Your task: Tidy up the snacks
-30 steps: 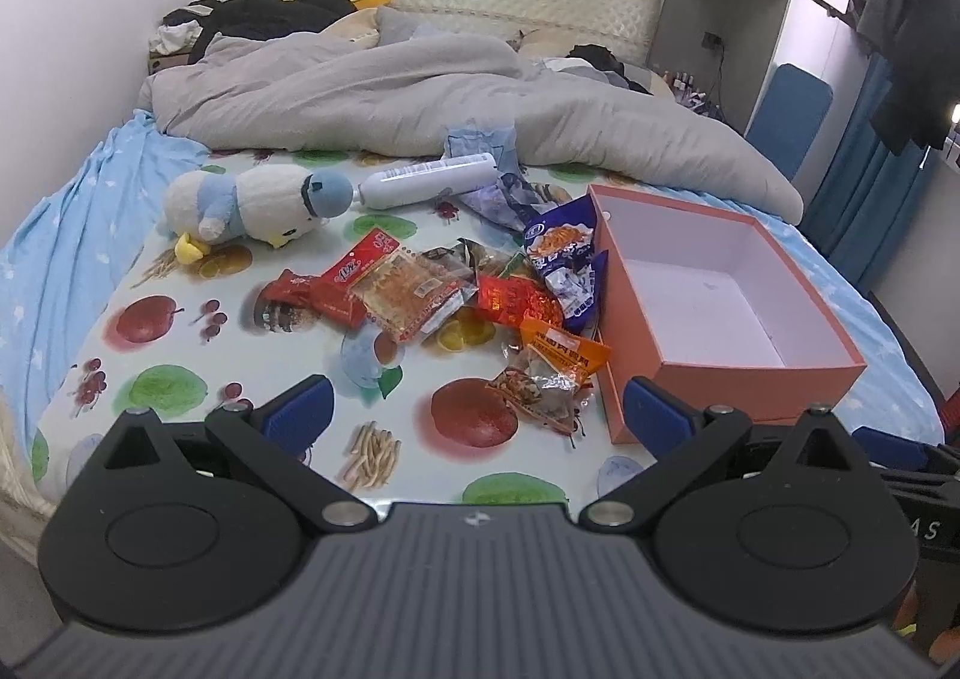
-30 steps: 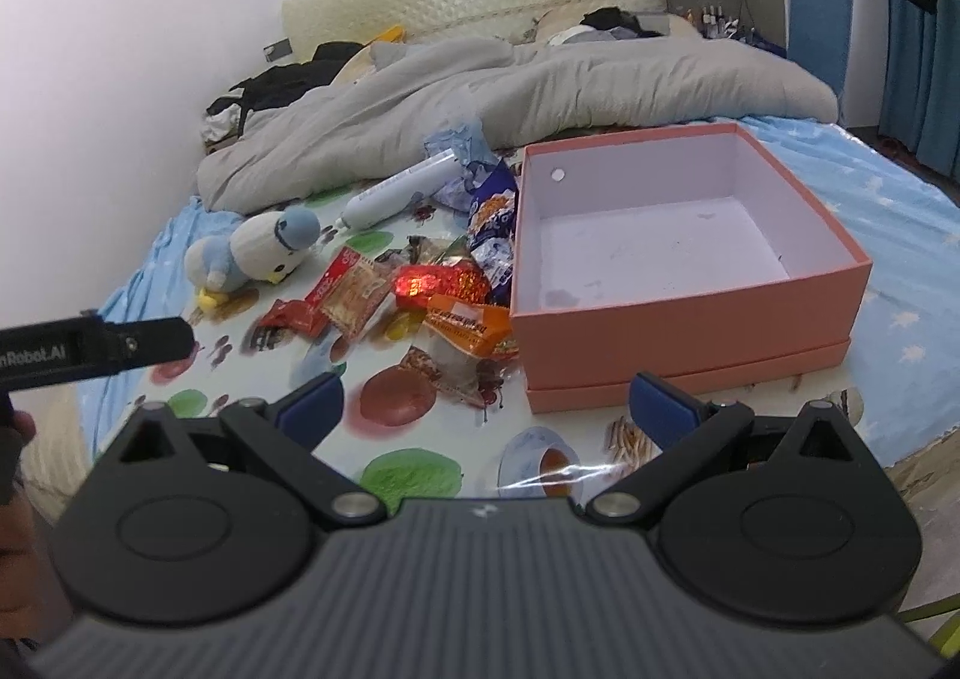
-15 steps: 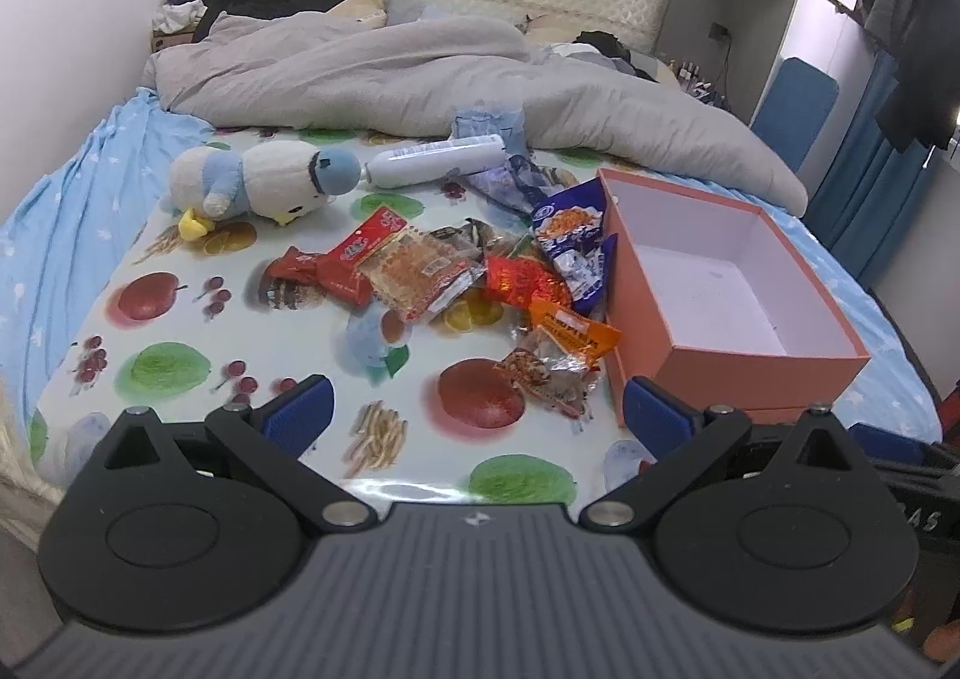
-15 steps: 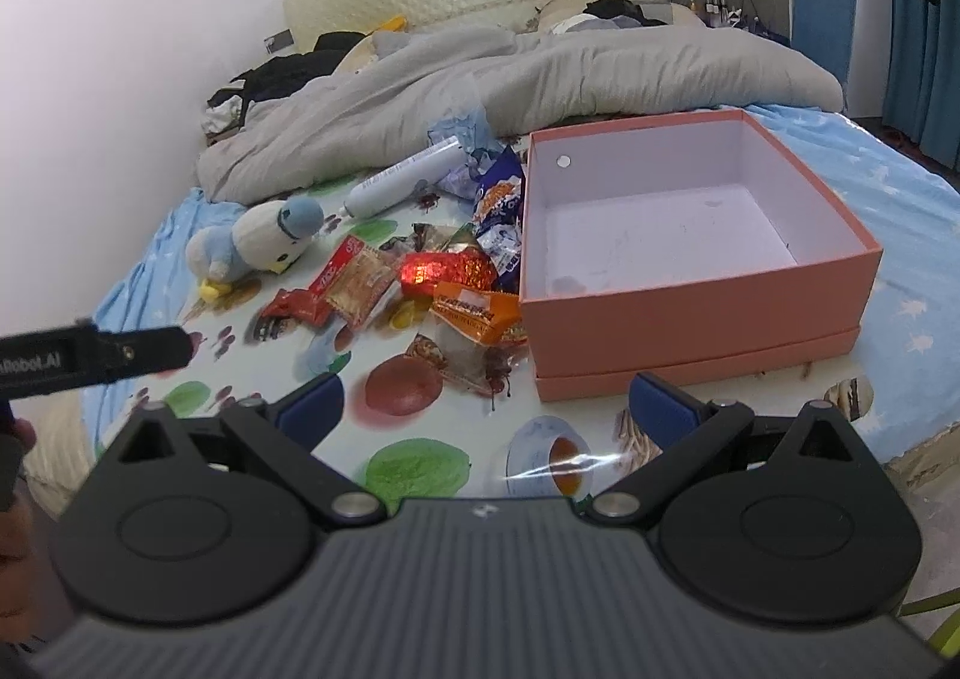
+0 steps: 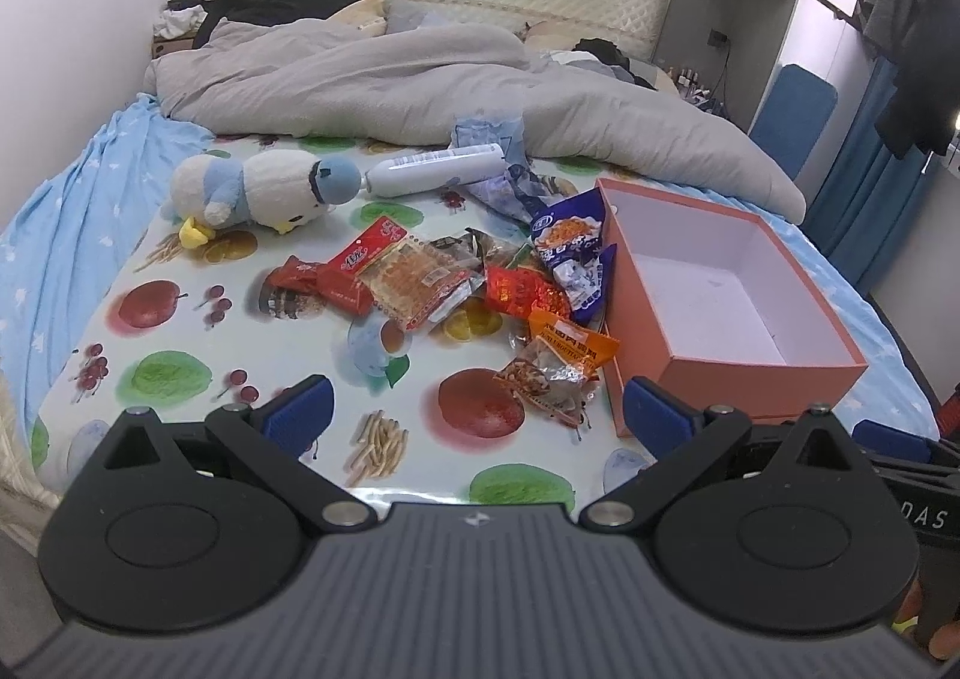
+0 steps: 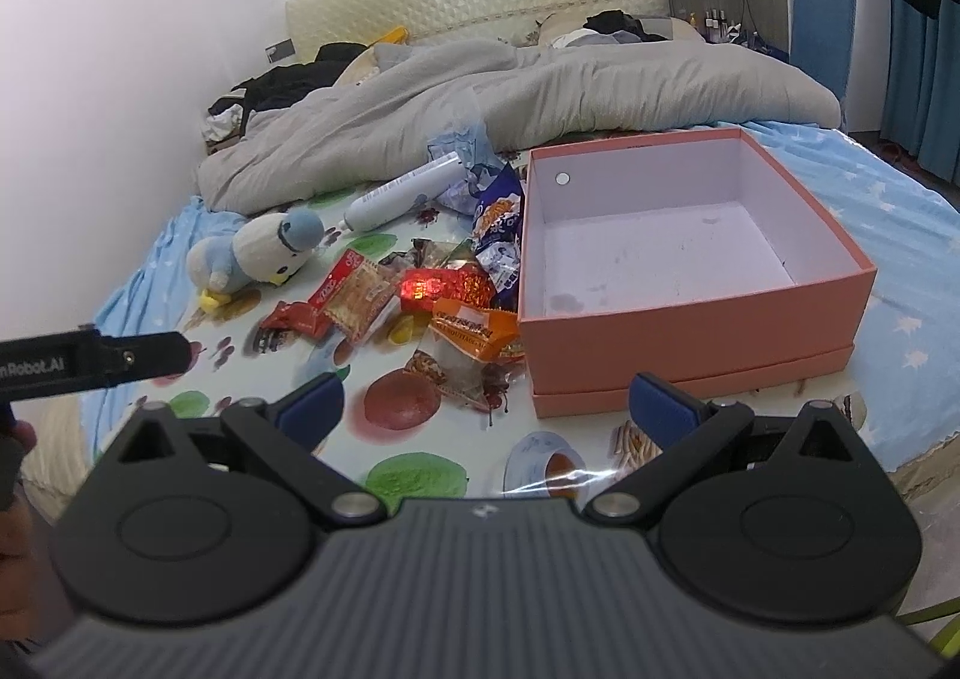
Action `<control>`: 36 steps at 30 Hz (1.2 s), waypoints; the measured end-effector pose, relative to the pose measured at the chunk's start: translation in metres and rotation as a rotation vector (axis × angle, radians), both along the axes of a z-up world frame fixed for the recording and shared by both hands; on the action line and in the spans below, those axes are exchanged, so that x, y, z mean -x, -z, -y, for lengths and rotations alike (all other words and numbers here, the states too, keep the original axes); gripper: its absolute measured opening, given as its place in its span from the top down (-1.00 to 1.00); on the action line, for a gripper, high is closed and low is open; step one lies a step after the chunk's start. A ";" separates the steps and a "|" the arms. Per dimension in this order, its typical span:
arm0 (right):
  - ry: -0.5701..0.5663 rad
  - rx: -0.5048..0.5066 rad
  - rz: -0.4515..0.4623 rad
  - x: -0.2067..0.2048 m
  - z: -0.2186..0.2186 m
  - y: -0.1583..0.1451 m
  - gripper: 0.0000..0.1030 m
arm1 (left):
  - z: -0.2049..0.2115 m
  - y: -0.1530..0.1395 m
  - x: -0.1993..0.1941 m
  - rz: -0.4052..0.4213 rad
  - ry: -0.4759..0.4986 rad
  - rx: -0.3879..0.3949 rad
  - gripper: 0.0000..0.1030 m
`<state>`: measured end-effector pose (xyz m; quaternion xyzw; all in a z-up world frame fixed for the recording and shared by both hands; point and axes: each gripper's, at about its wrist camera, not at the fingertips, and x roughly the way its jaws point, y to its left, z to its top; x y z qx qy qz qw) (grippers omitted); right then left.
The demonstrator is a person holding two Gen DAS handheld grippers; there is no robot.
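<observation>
In the left wrist view, the left gripper (image 5: pixel 474 415) has its fingers spread and holds nothing. About six snack packets (image 5: pixel 456 295) lie in one heap on the fruit-pattern cloth (image 5: pixel 180 373), just left of one pink box (image 5: pixel 744 367). One plush bird (image 5: pixel 258 193) and one white bottle (image 5: pixel 432 178) lie behind.

In the right wrist view, the right gripper (image 6: pixel 489 403) is also spread wide. The box (image 6: pixel 690 331) has nothing inside; the packets (image 6: pixel 444 289) touch its left wall.

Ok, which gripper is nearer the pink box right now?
Right, by a narrow margin. The right gripper faces the pink box's near wall, jaws open. The left gripper sits further left, facing the snack pile, box off to its right.
</observation>
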<state>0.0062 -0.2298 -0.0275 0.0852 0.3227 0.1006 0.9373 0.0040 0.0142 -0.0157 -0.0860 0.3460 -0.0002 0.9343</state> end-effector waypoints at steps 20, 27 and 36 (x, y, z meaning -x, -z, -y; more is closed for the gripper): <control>-0.011 -0.001 -0.021 0.002 -0.006 0.006 -1.00 | -0.008 0.006 0.002 -0.018 -0.017 0.006 -1.00; 0.000 -0.012 -0.045 0.002 -0.007 0.010 -1.00 | -0.007 0.012 -0.004 -0.046 -0.020 -0.003 -1.00; 0.004 -0.009 -0.056 -0.013 -0.023 0.021 -1.00 | -0.018 0.026 -0.026 -0.068 -0.032 -0.018 -1.00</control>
